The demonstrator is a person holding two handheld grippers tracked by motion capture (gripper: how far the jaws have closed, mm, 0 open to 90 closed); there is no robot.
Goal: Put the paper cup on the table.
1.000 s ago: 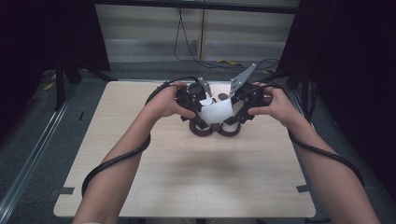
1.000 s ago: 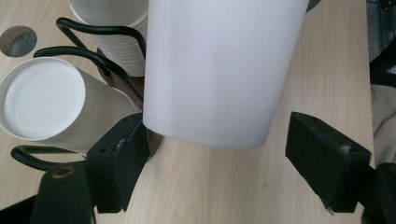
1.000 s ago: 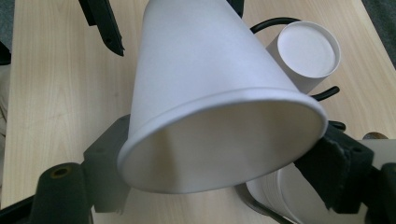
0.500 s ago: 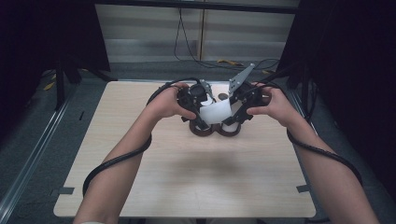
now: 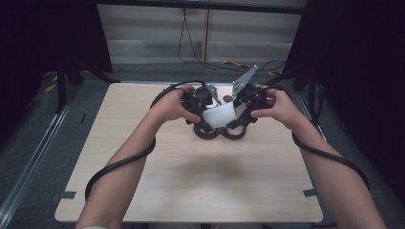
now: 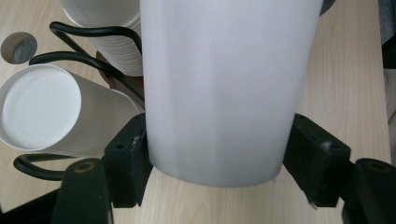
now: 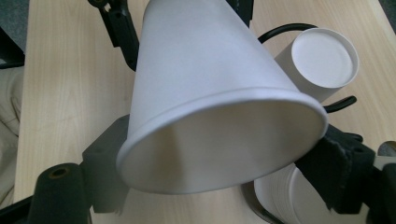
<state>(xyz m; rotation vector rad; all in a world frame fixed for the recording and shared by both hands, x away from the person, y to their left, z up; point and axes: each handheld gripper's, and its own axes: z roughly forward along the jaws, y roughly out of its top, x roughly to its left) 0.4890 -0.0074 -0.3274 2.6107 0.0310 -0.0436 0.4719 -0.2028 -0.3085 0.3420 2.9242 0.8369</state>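
A white paper cup [image 5: 218,116] lies on its side in the air between both hands, above the table's far middle. My left gripper [image 5: 209,124] has just been closing its jaws, and in the left gripper view its pads [image 6: 126,158] press on the cup [image 6: 219,93] near its base. My right gripper [image 5: 235,121] is shut on the cup's open rim [image 7: 219,135], which it squeezes into an oval.
Under the cup stands a black wire cup rack on two brown round bases [image 5: 207,133]. It holds a lying cup [image 6: 46,112] and a stack of cups [image 6: 116,42]. The light wooden table [image 5: 143,191] has bare room at the front. Cables trail from both grippers.
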